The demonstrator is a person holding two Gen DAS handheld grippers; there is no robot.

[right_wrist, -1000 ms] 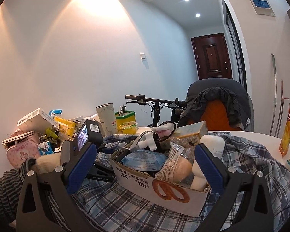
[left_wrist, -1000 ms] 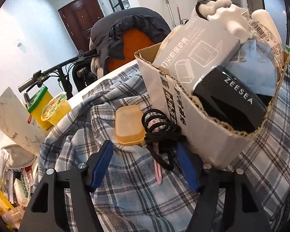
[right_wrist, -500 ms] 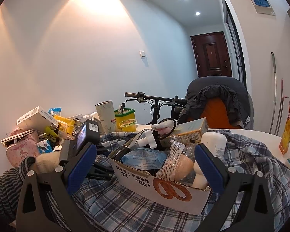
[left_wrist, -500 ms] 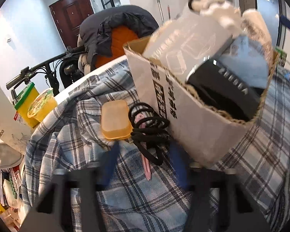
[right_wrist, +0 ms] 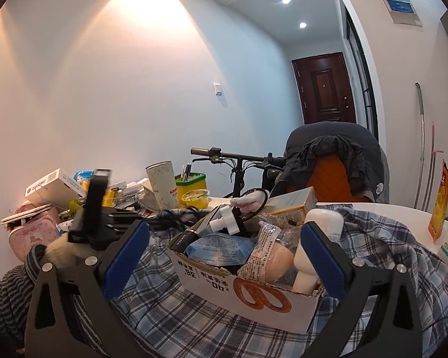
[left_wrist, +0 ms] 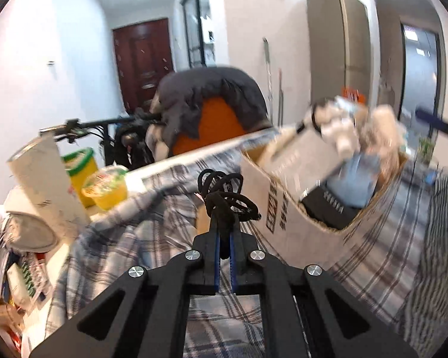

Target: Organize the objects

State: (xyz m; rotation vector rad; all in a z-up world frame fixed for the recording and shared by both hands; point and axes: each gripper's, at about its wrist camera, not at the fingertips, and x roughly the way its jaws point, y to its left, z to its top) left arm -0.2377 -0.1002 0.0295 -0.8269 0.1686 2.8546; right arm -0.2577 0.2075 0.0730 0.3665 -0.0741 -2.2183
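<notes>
Left hand-held gripper point(left_wrist: 224, 217) clamps black coiled hair ties point(left_wrist: 224, 192) beside the cardboard box point(left_wrist: 286, 217); right hand-held gripper point(right_wrist: 224, 256) gapes wide before it.

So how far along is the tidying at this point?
Done: the cardboard box already holds a pump bottle, a blue pack and more. In hand: the left gripper is shut on a bundle of black hair ties, held above the plaid cloth. Left: getting that bundle into the box; the right gripper is open and holds nothing.
</notes>
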